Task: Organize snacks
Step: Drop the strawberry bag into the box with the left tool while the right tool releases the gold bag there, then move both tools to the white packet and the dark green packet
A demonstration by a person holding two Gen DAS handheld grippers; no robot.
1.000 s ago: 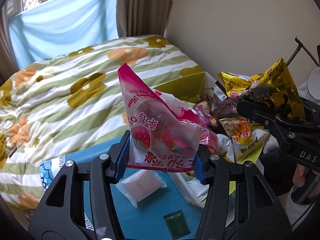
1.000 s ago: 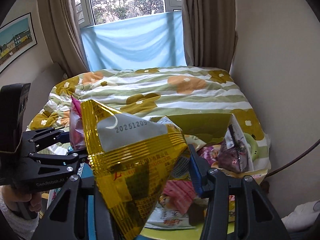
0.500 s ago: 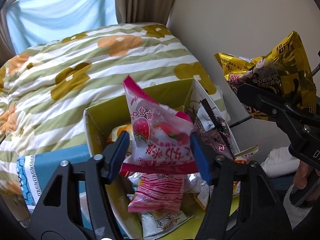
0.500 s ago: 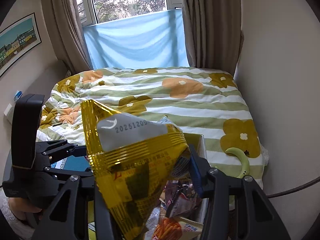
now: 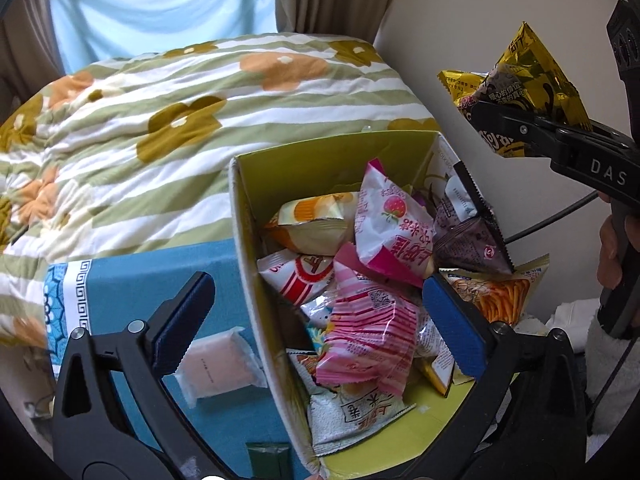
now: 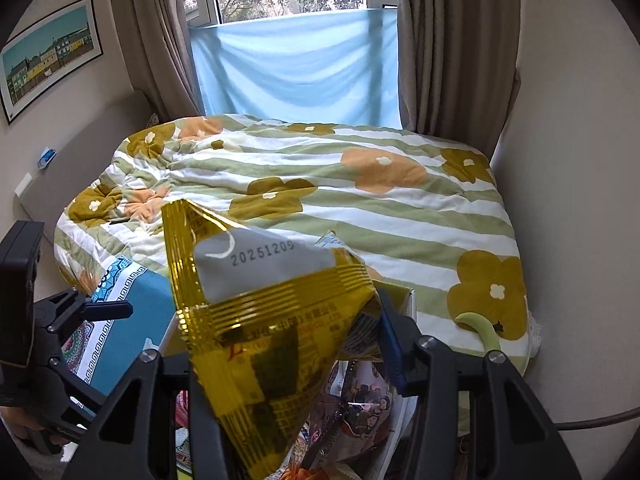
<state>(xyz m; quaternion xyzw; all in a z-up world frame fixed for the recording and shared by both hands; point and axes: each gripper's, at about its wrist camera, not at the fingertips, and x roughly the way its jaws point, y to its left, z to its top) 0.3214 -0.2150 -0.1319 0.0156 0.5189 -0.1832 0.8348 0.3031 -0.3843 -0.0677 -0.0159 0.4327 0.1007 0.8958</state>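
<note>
Room: bedroom with a bed under a green-striped floral duvet [image 6: 360, 200], beige curtains [image 6: 448, 48], a pale blue cloth [image 6: 296, 68] across the lower window and a framed picture [image 6: 48, 56] on the wall at the left.
Surface: blue patterned cloth [image 5: 132, 280] at the near edge of the bed, bearing the box and loose packets.
Box: yellow-green cardboard box [image 5: 320, 164], open at the top, heaped with snack packets.
Strawberry packet: pink and white strawberry packet [image 5: 392, 224] lies on top of the heap inside the box, tilted, touching neighbouring packets.
Left gripper: left gripper [image 5: 316, 316] above the box — jaws have just been opening and now stand wide apart, one finger outside the box's left wall, the other over the heap; its pads press on nothing.
Right gripper: right gripper [image 6: 280, 344] clamps the gold foil packet [image 6: 264, 320], jaws narrow on the bag, held above the box's right side.
Right hand: person's hand [image 5: 616, 248] wraps the handle.
Loose items: pale wrapped packet [image 5: 220, 364] and small dark green packet [image 5: 268, 460] lie on the blue cloth — both outside the box.
</note>
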